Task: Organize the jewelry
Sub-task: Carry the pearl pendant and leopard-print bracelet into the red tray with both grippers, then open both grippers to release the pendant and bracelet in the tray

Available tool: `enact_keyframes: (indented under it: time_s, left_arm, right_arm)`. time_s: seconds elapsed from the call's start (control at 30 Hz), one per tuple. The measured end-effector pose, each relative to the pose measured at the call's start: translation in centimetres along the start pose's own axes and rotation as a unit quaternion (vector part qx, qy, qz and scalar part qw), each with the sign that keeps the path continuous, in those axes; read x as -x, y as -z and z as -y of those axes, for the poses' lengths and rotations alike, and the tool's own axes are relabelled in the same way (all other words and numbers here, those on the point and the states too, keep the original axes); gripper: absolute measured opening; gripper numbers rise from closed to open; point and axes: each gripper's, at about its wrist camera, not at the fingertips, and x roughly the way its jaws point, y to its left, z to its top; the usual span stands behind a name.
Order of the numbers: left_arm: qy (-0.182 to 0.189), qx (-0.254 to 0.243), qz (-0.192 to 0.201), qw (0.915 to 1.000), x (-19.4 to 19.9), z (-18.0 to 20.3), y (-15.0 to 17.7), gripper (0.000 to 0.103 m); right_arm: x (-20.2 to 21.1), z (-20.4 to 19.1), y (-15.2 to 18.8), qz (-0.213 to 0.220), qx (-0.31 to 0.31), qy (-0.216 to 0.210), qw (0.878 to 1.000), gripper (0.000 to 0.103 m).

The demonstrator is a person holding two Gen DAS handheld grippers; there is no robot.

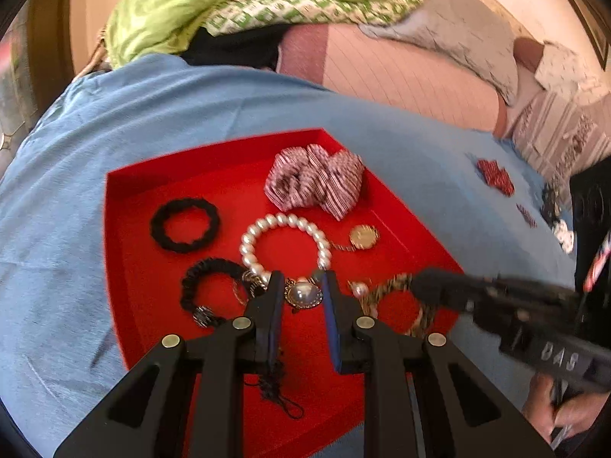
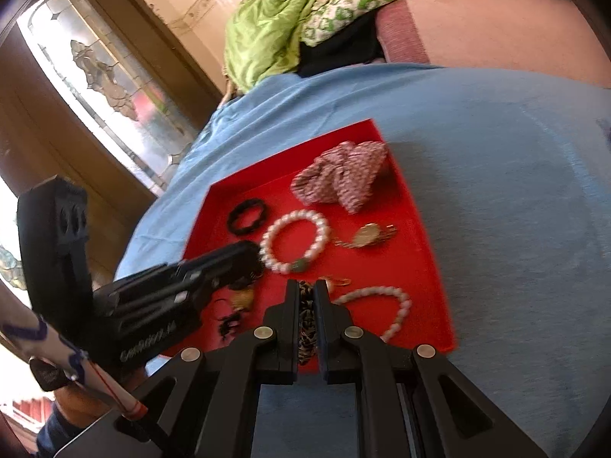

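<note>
A red tray [image 1: 130, 252] lies on a blue cloth and holds a striped scrunchie [image 1: 315, 179], black hair ties [image 1: 185, 224], a pearl bracelet [image 1: 284, 242] with a round pendant [image 1: 303, 294], and a gold watch [image 1: 363, 236]. My left gripper [image 1: 301, 284] is open, its fingers on either side of the pendant. A black thread hangs by its left finger. My right gripper [image 2: 307, 290] is shut on a leopard-print band [image 2: 305, 328] over the tray's [image 2: 431, 267] near edge. It shows blurred in the left wrist view [image 1: 420, 286]. A second pearl bracelet [image 2: 385, 309] lies beside it.
Loose pieces lie on the blue cloth [image 1: 420, 141] to the right: a red beaded one [image 1: 495, 176] and dark and white ones [image 1: 555, 213]. A green quilt [image 1: 236, 4] is piled on the bed behind. A glass door [image 2: 99, 87] stands at left.
</note>
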Motion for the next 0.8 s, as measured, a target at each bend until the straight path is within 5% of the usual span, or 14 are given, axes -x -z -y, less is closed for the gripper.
enact_keyframes:
  time_s: [0.8]
  left_arm:
    - [-0.018, -0.036, -0.045, 0.9982, -2.0, 1.3, 1.4, 0.019]
  right_arm:
    - [-0.6, 1.5, 0.2, -0.010, -0.006, 0.054, 0.998, 0.010]
